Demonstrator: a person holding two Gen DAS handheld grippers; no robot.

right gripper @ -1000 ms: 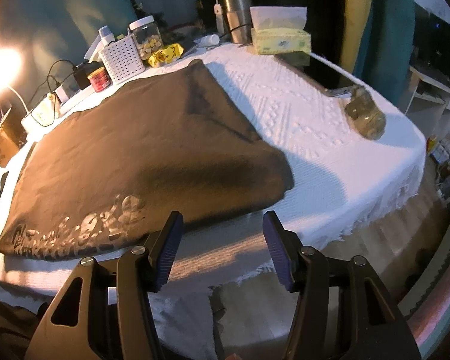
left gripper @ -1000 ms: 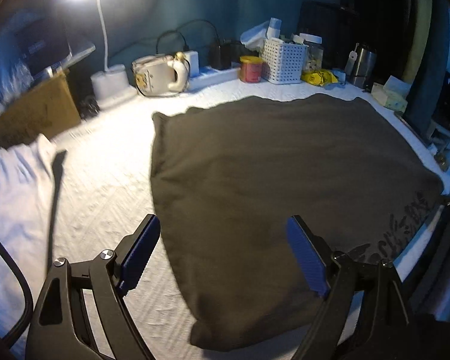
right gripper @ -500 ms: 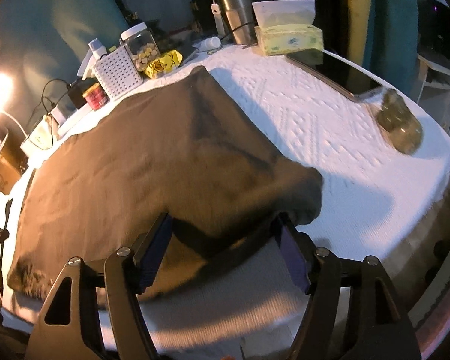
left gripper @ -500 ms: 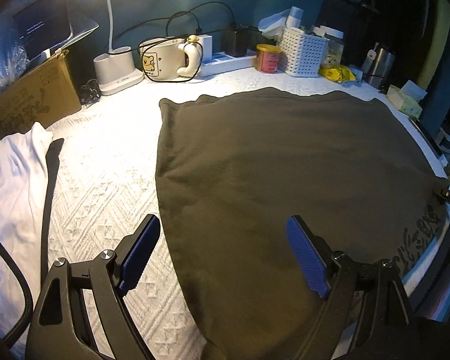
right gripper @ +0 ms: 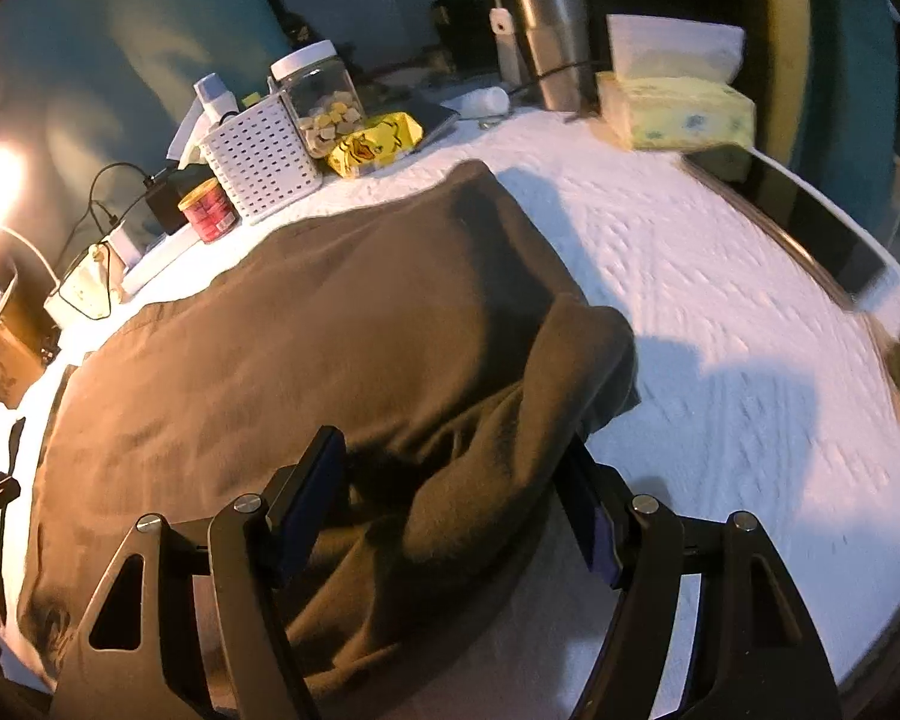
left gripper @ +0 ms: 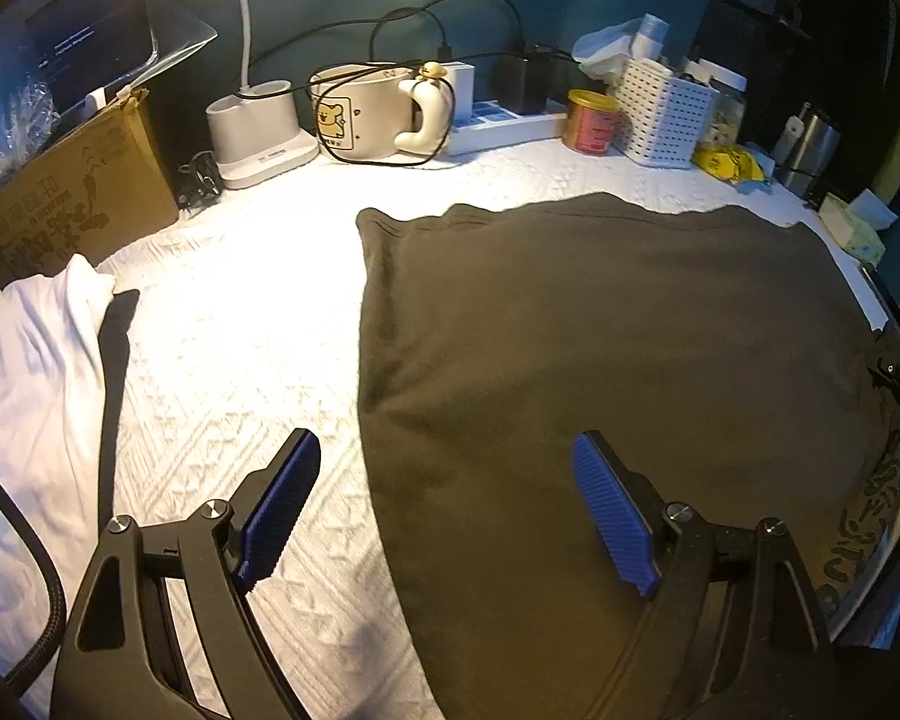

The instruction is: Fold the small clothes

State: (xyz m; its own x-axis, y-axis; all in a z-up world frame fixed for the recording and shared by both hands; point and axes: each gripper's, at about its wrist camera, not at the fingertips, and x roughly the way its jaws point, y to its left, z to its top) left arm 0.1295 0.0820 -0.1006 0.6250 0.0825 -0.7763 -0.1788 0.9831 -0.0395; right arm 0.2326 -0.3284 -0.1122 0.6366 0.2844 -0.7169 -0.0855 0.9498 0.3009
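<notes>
Counted across both views: one dark garment [left gripper: 600, 372]; one white cloth [left gripper: 24, 372]; two grippers, left gripper [left gripper: 444, 510] and right gripper [right gripper: 456, 510]; one white basket [right gripper: 258, 165]; one red tin [right gripper: 209, 211]; one mug [left gripper: 360, 114]; one steel tumbler [right gripper: 546, 42]; one tissue box [right gripper: 678, 111]; one glass jar [right gripper: 321, 99]; one cardboard box [left gripper: 72, 204].
</notes>
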